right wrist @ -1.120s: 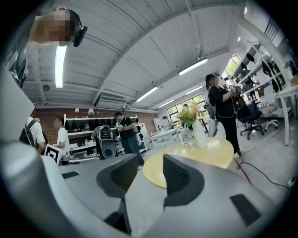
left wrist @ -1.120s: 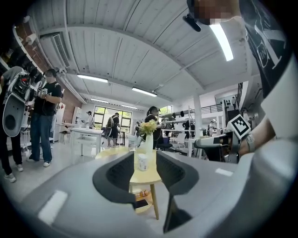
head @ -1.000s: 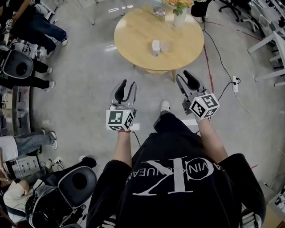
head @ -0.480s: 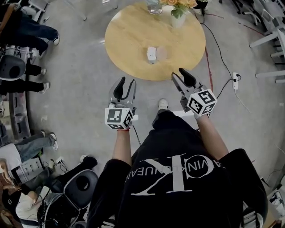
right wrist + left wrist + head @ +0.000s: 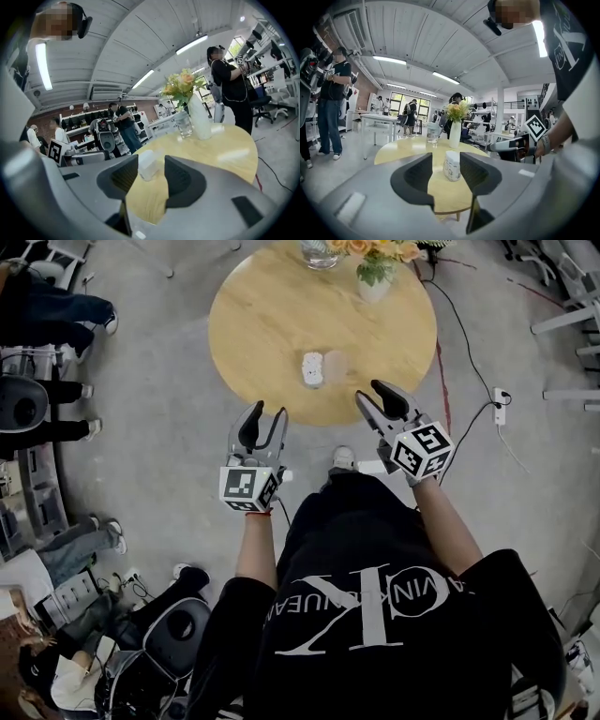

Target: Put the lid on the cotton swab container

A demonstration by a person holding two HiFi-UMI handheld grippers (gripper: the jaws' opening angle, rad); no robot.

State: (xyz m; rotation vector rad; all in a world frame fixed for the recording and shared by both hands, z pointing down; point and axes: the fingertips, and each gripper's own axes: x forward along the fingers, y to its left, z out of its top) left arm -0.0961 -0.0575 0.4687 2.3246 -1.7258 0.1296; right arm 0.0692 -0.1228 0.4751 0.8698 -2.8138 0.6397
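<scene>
In the head view, a person stands before a round wooden table (image 5: 272, 324). The cotton swab container (image 5: 312, 368) stands near the table's middle. Its clear lid (image 5: 338, 363) lies just beside it on the right, not on it. A vase of flowers (image 5: 375, 279) and a glass (image 5: 317, 251) stand at the far edge. The left gripper (image 5: 267, 414) hangs over the floor, short of the near edge. The right gripper (image 5: 370, 393) shows against that edge. Both are well apart from the container.

In the left gripper view, the jaws stand fairly wide and have just been opening. Nothing is between them; the container shows through the gap, farther off on the table.

In the right gripper view, the jaws are apart and empty. Beyond them sits a pale, see-through shape where lid and container cannot be told apart.
</scene>
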